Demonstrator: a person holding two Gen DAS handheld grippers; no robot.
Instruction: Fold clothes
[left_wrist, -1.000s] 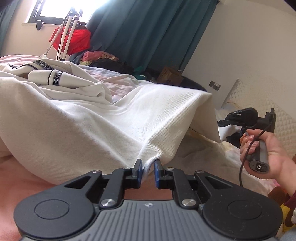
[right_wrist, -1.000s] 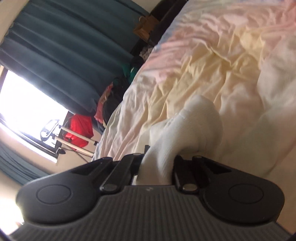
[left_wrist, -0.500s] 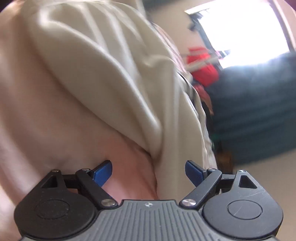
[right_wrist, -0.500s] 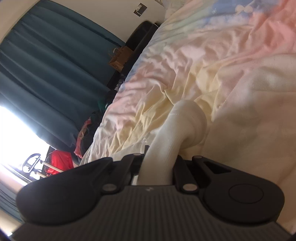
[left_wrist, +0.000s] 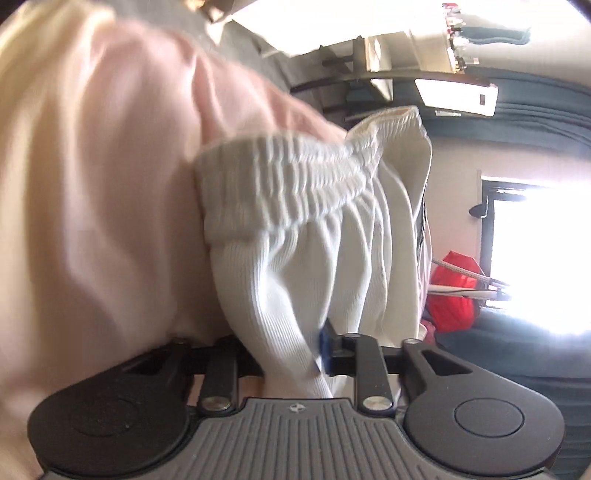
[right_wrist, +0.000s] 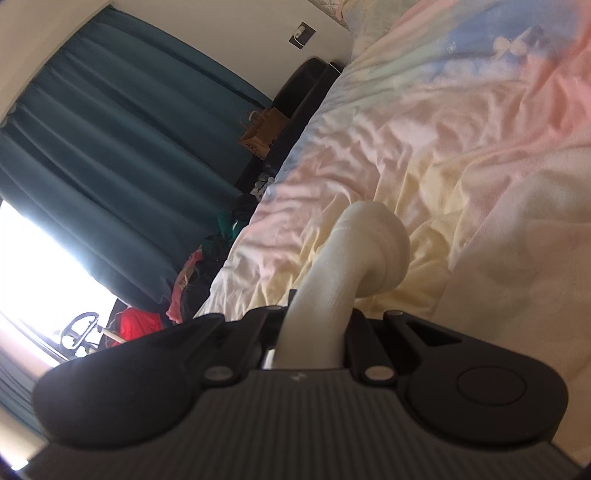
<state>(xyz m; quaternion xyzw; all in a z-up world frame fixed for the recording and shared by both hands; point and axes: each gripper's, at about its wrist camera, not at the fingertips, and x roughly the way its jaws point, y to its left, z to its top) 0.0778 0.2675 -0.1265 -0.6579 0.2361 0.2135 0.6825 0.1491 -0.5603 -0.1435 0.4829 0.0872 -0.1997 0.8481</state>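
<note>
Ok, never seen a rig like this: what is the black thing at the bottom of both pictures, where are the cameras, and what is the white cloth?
No robot here: a person holds one pair of tongs in each hand, and each has a fisheye camera looking forward along its fingers, so the black frame at the bottom is the tool itself. In the left view, the left tongs are closing on a white garment with a gathered elastic band. In the right view, the right tongs are shut on a white fold of cloth above a pastel bedsheet. Teal curtains hang behind.
</note>
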